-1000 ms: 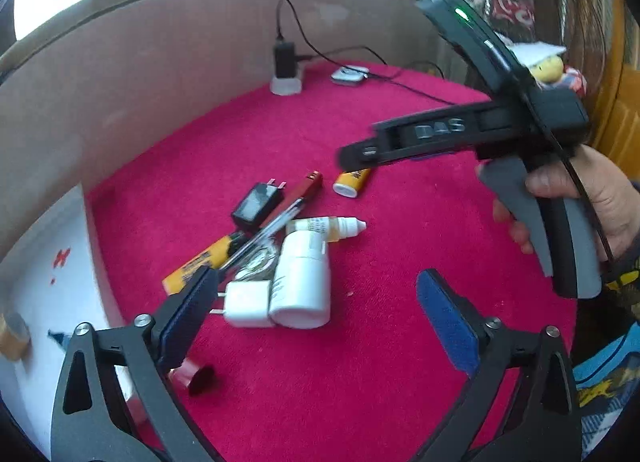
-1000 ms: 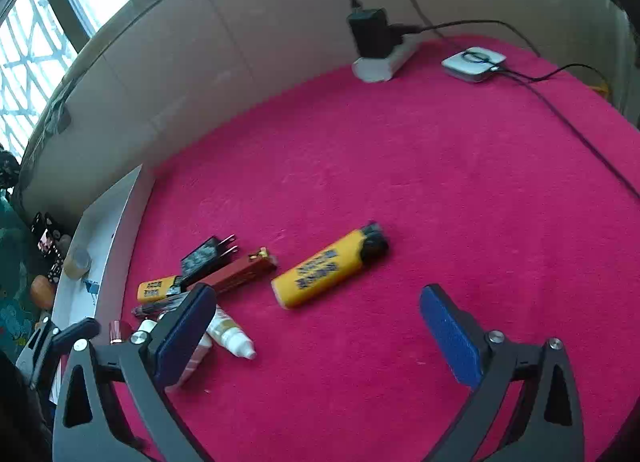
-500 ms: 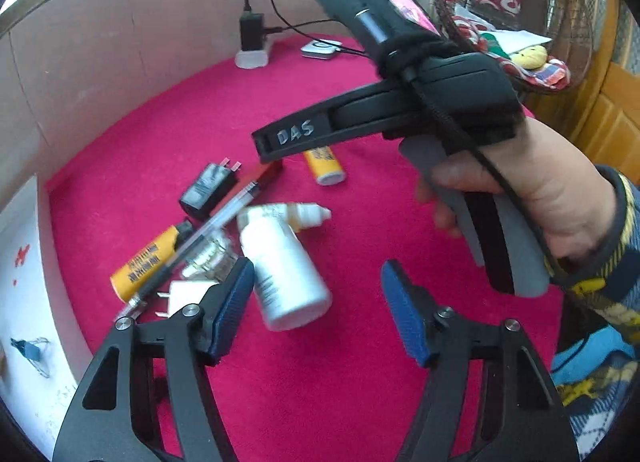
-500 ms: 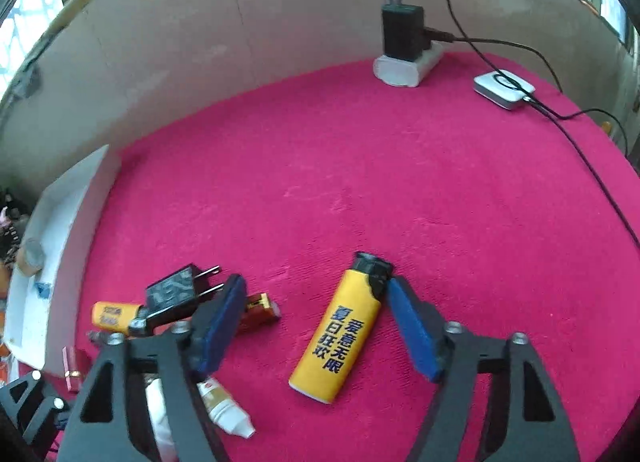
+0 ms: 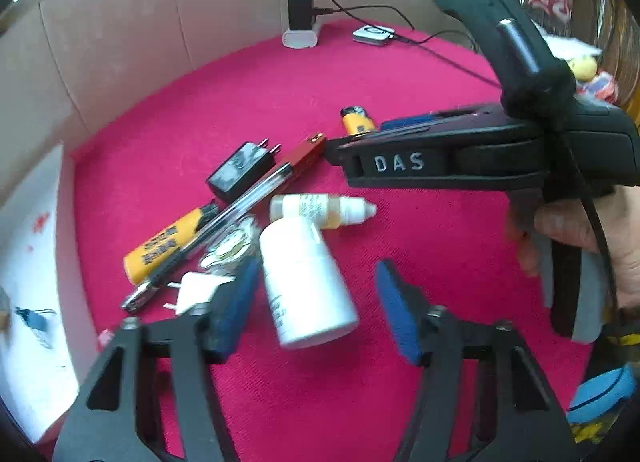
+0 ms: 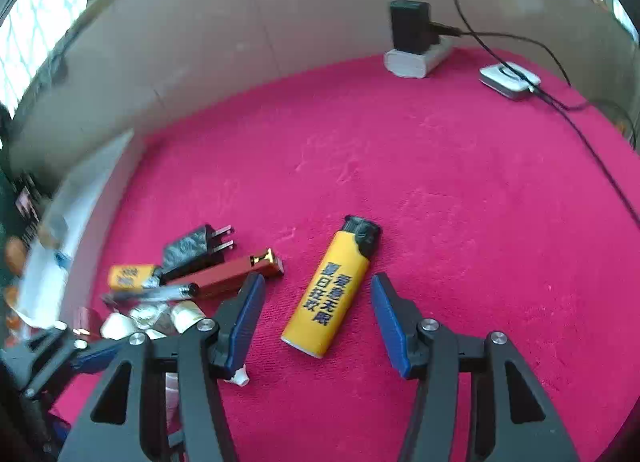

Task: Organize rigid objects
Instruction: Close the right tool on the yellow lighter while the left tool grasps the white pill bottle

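Both grippers dropped closer since earlier: left view, left gripper [image 5: 316, 302] jaws narrowed but open around white bottle [image 5: 306, 286] lying by the clutter pile; right view, right gripper [image 6: 316, 320] jaws open straddling yellow lighter [image 6: 334, 296] on red cloth [image 6: 460, 190], pre-grasp step, next likely squeeze and lift

White raised letters "DAS" on the side of the black right gripper [image 5: 400, 164]. Two columns of dark blue Chinese characters along the yellow lighter [image 6: 332, 294]. Dark print on a second yellow lighter [image 5: 164, 244] in the pile, too small to read. Faint print on the dropper bottle [image 5: 320, 208] label and the white bottle [image 5: 306, 290], unreadable.
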`<state>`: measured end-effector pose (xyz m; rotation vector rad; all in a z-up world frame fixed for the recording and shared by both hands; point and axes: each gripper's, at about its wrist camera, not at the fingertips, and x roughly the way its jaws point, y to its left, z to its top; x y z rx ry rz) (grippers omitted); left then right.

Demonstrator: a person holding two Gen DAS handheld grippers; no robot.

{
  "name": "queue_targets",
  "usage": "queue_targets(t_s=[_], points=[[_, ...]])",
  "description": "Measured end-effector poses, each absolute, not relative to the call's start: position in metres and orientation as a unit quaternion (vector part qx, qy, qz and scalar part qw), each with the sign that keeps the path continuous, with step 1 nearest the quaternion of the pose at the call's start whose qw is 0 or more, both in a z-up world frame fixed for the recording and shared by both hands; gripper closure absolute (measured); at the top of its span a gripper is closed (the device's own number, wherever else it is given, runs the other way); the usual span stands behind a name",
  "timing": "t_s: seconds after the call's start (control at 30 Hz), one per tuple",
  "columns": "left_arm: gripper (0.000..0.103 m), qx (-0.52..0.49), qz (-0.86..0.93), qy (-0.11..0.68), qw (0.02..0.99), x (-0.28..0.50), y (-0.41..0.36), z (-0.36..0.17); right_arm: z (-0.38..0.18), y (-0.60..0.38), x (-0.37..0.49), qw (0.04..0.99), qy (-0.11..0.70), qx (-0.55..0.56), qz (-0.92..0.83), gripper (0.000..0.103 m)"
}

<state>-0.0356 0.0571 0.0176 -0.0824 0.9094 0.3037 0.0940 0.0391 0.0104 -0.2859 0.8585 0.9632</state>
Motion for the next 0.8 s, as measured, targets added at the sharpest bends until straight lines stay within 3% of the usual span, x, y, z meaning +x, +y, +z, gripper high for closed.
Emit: queue_targets(t_s=[0.03, 0.1, 0.17, 0.23, 0.5, 0.8], points=[[0.065, -0.047, 0.145, 0.440, 0.885, -0.037, 0.061, 0.016, 0.010, 0.041, 0.090, 0.792, 0.391, -0.147, 0.444, 0.048], [0.066, -0.084, 0.132, 0.436, 0.886, -0.045, 0.072, 0.014, 0.009, 0.040, 0.087, 0.798, 0.381, -0.160, 0.438, 0.051], [0.067, -0.090, 0.127, 0.432, 0.889, -0.051, 0.075, 0.015, 0.010, 0.036, 0.087, 0.804, 0.373, -0.168, 0.431, 0.072], [0.067, -0.091, 0.125, 0.424, 0.893, -0.056, 0.073, 0.018, 0.011, 0.028, 0.093, 0.801, 0.380, -0.150, 0.438, 0.080], [0.067, -0.092, 0.134, 0.398, 0.903, -0.062, 0.069, 0.033, 0.021, 0.001, 0.108, 0.804, 0.393, -0.075, 0.439, 0.081], [0.067, -0.104, 0.152, 0.363, 0.913, -0.082, 0.074, 0.055, 0.072, -0.026, 0.104, 0.819, 0.346, -0.008, 0.457, 0.081]])
